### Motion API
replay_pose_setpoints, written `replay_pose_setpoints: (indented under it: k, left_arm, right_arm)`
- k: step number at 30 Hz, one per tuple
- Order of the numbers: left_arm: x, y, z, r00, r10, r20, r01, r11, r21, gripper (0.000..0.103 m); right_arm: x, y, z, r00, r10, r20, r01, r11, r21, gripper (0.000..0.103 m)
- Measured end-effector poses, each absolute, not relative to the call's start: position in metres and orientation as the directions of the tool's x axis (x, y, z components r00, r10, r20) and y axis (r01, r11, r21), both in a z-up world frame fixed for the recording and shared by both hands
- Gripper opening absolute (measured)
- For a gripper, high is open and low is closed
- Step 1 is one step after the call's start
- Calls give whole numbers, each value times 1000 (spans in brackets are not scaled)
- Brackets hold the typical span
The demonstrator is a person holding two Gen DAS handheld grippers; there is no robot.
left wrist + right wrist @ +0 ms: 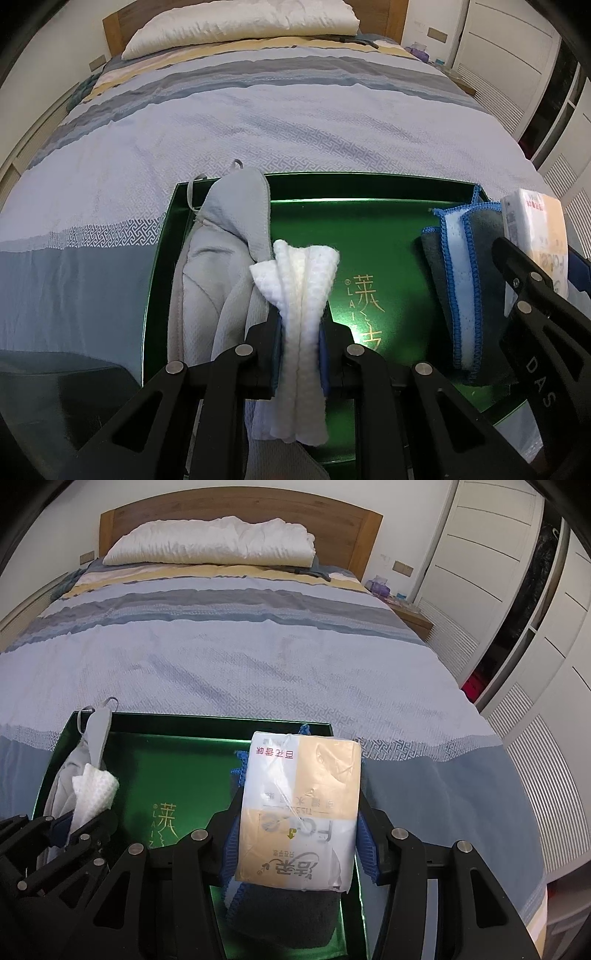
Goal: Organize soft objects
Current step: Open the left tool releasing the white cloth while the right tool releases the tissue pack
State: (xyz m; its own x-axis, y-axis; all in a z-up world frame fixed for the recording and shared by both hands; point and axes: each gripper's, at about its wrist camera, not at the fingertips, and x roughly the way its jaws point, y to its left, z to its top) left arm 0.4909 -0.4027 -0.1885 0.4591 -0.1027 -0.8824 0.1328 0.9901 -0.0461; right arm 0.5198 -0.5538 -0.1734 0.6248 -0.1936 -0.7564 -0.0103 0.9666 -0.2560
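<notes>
Right now the left gripper (299, 354) is clamped tight on a folded white waffle-weave cloth (301, 317), held over the green tray (388, 229) on the bed (258, 122), just beside a grey cloth (221, 258) lying in it. The right gripper (299, 834) pinches a tissue pack (299, 808) above a blue-edged grey cloth (461, 288) in the tray's right side.

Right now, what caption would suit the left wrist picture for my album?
Left tongs clamp a folded white cloth above a green tray on a bed.
</notes>
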Motion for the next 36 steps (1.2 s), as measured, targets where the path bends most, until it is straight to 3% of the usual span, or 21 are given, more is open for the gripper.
replay_pose_setpoints:
  k: [13,16,18,25,27,34,36]
  left_arm:
    - [492,-402,-193,458,-95,-884,133,990,-37,17]
    - [492,-402,-193,458,-98,-884,130,991,-42,32]
    - [491,-402,-193,469,-85,-879,126,992,-29,48]
    - [491,-402,-193,467,-83,-880,116,993,-32,58]
    - [490,-402,-192,470,-88,-878,116,993,-37,64]
    - [489,-400,-190,474,-91,-876,115,993,-40,67]
    - [490,-400,-189,475,-96,-875,117,992,-45,74]
  right_arm:
    - [521,-550,-177,620,-191,-761,-20,966,-258,53]
    - [522,-551,-177,617,-194,-763,-16,966,-259,53]
    - [522,-551,-176,618,-192,-762,-15,967,-256,53]
    - [521,-550,-175,616,-188,-765,-16,968,-250,55]
    - [521,-550,-175,615,-188,-766,-14,968,-249,57]
    - [519,-550,-168,622,-186,-761,-6,970,-242,66]
    - [518,-550,-167,622,-185,-761,-3,971,-239,68]
